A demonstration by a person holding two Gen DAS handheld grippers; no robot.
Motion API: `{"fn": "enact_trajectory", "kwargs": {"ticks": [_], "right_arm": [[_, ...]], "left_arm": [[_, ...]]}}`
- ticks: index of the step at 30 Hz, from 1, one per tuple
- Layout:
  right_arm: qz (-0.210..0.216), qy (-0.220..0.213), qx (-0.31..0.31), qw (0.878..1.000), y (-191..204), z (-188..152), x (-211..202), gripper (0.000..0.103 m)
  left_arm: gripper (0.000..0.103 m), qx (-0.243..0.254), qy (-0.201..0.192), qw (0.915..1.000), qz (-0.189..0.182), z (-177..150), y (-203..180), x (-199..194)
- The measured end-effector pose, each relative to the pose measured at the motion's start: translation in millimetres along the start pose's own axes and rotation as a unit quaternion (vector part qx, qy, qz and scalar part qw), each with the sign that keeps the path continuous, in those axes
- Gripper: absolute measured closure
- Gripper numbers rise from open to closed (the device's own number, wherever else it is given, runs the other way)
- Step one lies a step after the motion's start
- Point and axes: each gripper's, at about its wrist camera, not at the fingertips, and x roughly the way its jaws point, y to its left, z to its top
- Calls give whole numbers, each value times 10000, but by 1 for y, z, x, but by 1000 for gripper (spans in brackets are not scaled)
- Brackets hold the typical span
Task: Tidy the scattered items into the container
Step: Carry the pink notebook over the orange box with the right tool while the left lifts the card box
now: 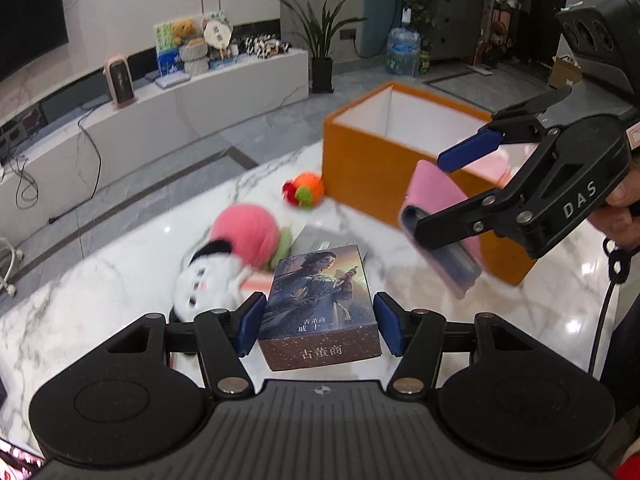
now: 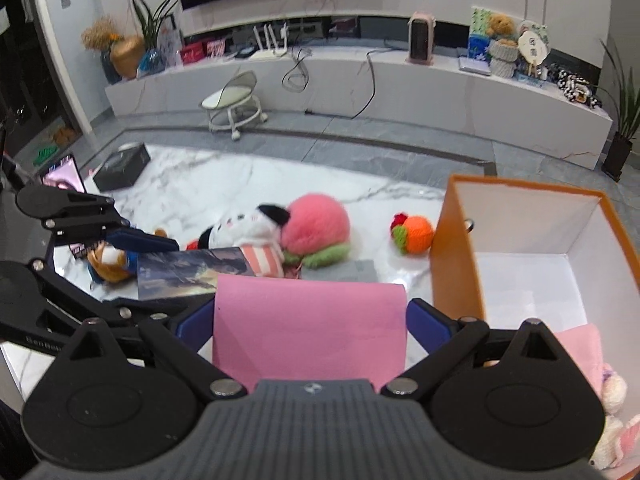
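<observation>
My left gripper (image 1: 318, 320) is shut on a small card box (image 1: 320, 312) with a painted figure on its lid, held above the marble table. My right gripper (image 2: 310, 320) is shut on a flat pink case (image 2: 308, 328), held beside the orange container (image 2: 456, 248). That open, white-lined container (image 1: 400, 160) holds a pink item (image 2: 580, 356) and a white plush (image 2: 612, 400). On the table lie a white plush with a pink ball (image 2: 288, 228), an orange knitted toy (image 2: 414, 234) and a small brown toy (image 2: 108, 260). The right wrist view shows the left gripper (image 2: 176, 276) with its box (image 2: 192, 272).
A grey flat item (image 2: 340, 270) lies under the plush. A black box (image 2: 122, 164) and a lit screen (image 2: 64, 174) sit at the table's far left. Beyond the table are grey floor, a white stool (image 2: 234, 104) and a long TV bench (image 2: 360, 80).
</observation>
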Motion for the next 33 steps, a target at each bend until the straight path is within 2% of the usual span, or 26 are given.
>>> {"fn": "enact_trajectory", "kwargs": {"ticks": [3,4,5,6,7,9,10,11,14,15,16,17,18,20,22,25,27,30,33], "right_arm": [[-22,-132,120,9998,-9,2,-11,5],[-2,-173,189,9997,-13,3,-15,46],[41,-140,331,9993,-18,5,-18,68],[49,-143,446,9989,-23,7,-21,79],[-48,-238,487,9985,-27,7,-26,72],[-195,-310,597,9975,-36,7,-32,70],[-190,-322,666,9971,-41,6,-33,59],[-183,-328,731,9966,-45,4,-33,55],[-160,-235,720,9970,-48,-2,-30,55],[-148,-200,674,9974,-47,-4,-29,49],[-135,-168,616,9979,-45,-6,-27,34],[-130,-131,529,9984,-41,-8,-25,28],[-137,-79,398,9991,-37,-10,-23,26],[-296,36,106,9995,-26,-14,-18,26],[-450,112,-150,9988,-18,-18,-15,31],[-589,185,-335,9975,-15,-25,-13,31],[-923,231,-560,9939,-12,-29,-8,32],[-1617,324,-1147,9796,1,-37,7,32],[-2189,398,-1731,9594,20,-45,22,32]], "left_arm": [[34,-22,-162,9999,18,13,-8,0],[34,-27,-214,9998,24,17,-11,0],[34,-36,-264,9996,23,21,-14,0],[34,-50,-310,9995,10,26,-16,1],[34,-57,-343,9994,10,29,-18,2],[34,-48,-370,9993,45,35,-22,4],[34,-69,-394,9992,69,38,-23,5],[34,-128,-430,9990,93,39,-22,5],[34,-200,-477,9986,89,42,-21,7],[34,-185,-458,9987,81,42,-22,8],[34,-165,-434,9989,82,42,-23,9],[34,-147,-408,9990,92,42,-25,11],[34,-143,-390,9991,102,43,-25,12],[34,-159,-387,9991,108,43,-24,13],[34,-178,-414,9989,95,43,-23,12],[34,-193,-424,9989,82,43,-21,12],[34,-194,-404,9990,82,41,-19,12],[34,-197,-400,9990,74,40,-19,12],[34,-212,-438,9988,63,40,-19,9]]}}
